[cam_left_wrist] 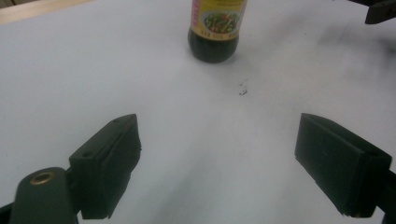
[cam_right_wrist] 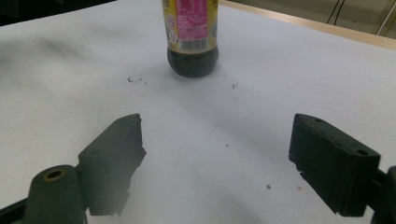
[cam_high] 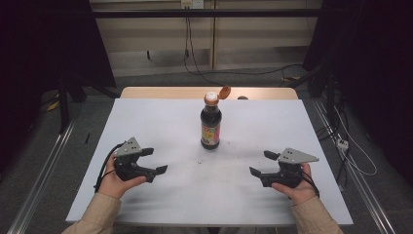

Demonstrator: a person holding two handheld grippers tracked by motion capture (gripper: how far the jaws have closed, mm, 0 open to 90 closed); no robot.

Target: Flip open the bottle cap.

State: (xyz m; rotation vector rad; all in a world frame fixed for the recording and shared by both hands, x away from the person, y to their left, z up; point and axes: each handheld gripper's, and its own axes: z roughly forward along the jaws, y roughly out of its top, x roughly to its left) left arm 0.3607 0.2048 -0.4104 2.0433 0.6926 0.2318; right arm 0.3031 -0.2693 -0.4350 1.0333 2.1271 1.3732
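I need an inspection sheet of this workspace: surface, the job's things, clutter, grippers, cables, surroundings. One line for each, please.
Surface: white sheet on a wooden table, with small dark specks near the bottle.
Job's things: dark sauce bottle upright at centre, its orange flip cap open.
Clutter: nothing seen.
Grippers: left gripper and right gripper both open, empty, apart from the bottle.
Cables: black cable from the left gripper; wall cables behind the table.
Surroundings: dark curtains, grey floor.
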